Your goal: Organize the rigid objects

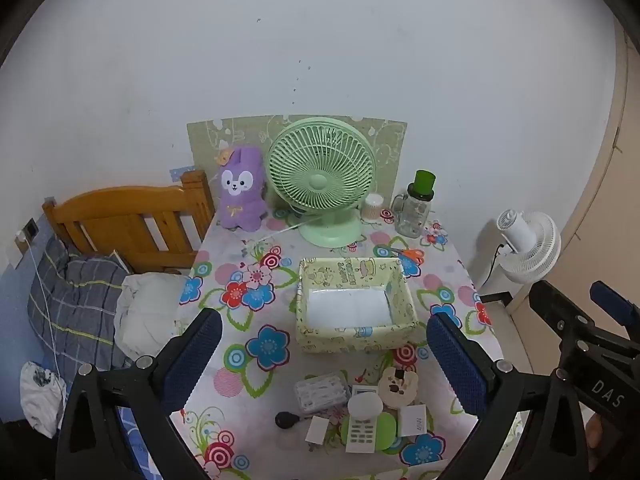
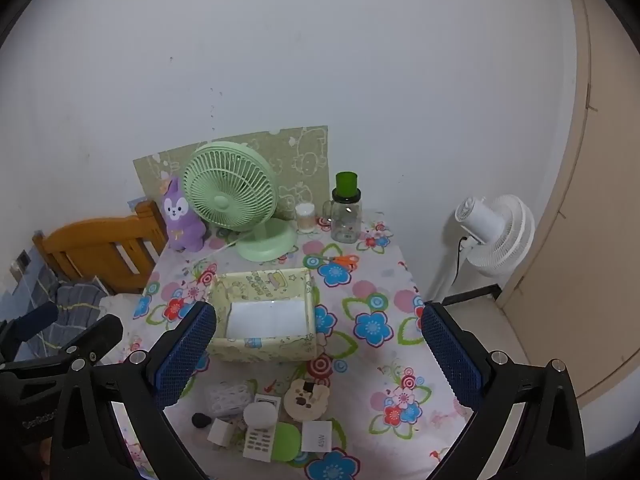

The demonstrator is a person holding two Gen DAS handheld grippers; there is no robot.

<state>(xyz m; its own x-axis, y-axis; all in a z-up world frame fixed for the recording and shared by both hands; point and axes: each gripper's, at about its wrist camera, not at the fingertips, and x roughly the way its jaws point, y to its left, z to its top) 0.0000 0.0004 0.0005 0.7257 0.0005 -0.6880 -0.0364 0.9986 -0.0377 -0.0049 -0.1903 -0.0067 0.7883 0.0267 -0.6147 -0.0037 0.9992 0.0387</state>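
Left wrist view: the left gripper is held above the near part of the table, which is covered with a flowered cloth, and its jaws stand wide apart with nothing between the pads. Just ahead of the fingertips, between them, sits the pale yellow storage box, holding nothing but its white floor. Below the gap, nearer the camera, lies the cluster of small items: a clear plastic case, a black plug, a white remote on a green pad, a bear-shaped wooden piece and two white adapters. Beyond the box stand a green desk fan, a purple plush rabbit, a glass jar with a green lid and orange-handled scissors. The right gripper's black frame shows off the right finger. Right wrist view: the right gripper is likewise fully spread and holds nothing. The box lies just past its left finger. The small items lie below the gap toward the left finger, the remote nearest the camera. A white floor fan stands off the table beyond the right finger.
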